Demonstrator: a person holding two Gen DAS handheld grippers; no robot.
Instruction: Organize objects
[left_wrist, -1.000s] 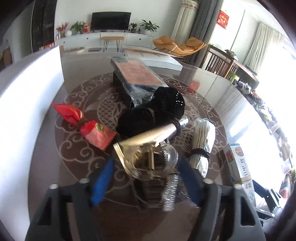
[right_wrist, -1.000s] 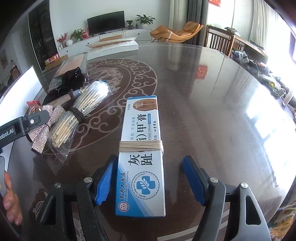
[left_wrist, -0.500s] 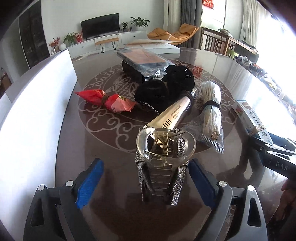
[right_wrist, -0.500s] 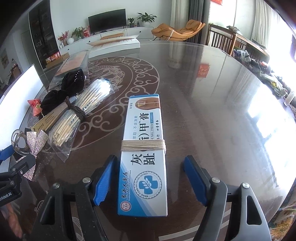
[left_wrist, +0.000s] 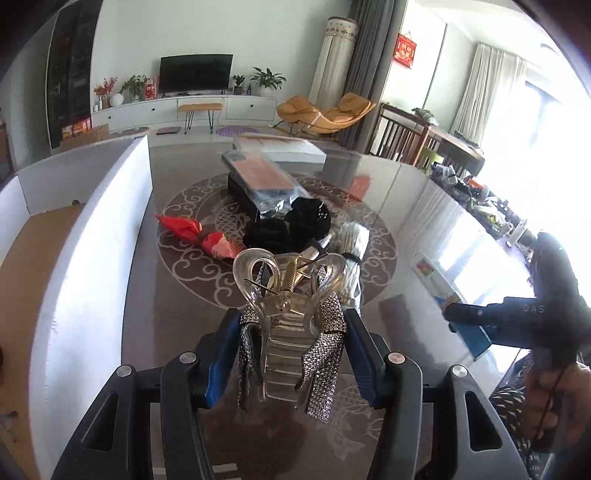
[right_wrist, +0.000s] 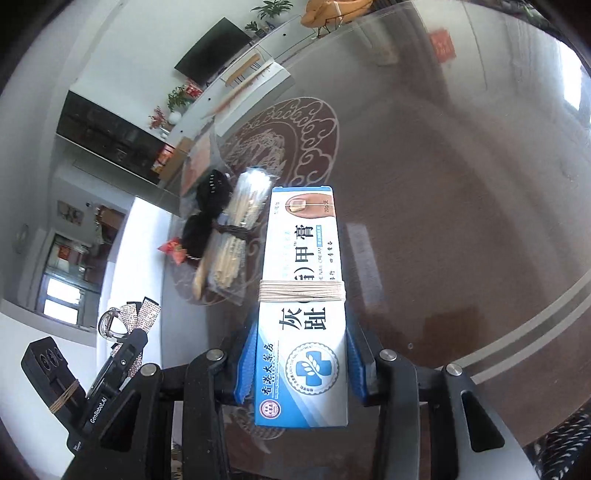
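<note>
Both grippers: black plastic frames, silver round screws, blue ribbed pads (left_wrist: 218, 354) on the fingers. Left gripper (left_wrist: 290, 354) side reads "GenRoboAI" in white; right gripper (right_wrist: 301, 365) shows "DAS". Bare hand (left_wrist: 554, 402), black-and-white patterned sleeve.

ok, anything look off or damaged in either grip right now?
Nothing damaged or spilled. The left gripper holds the hair clip squarely; the right gripper holds the cream box straight, its string wrap intact. The items on the table lie undisturbed.
</note>
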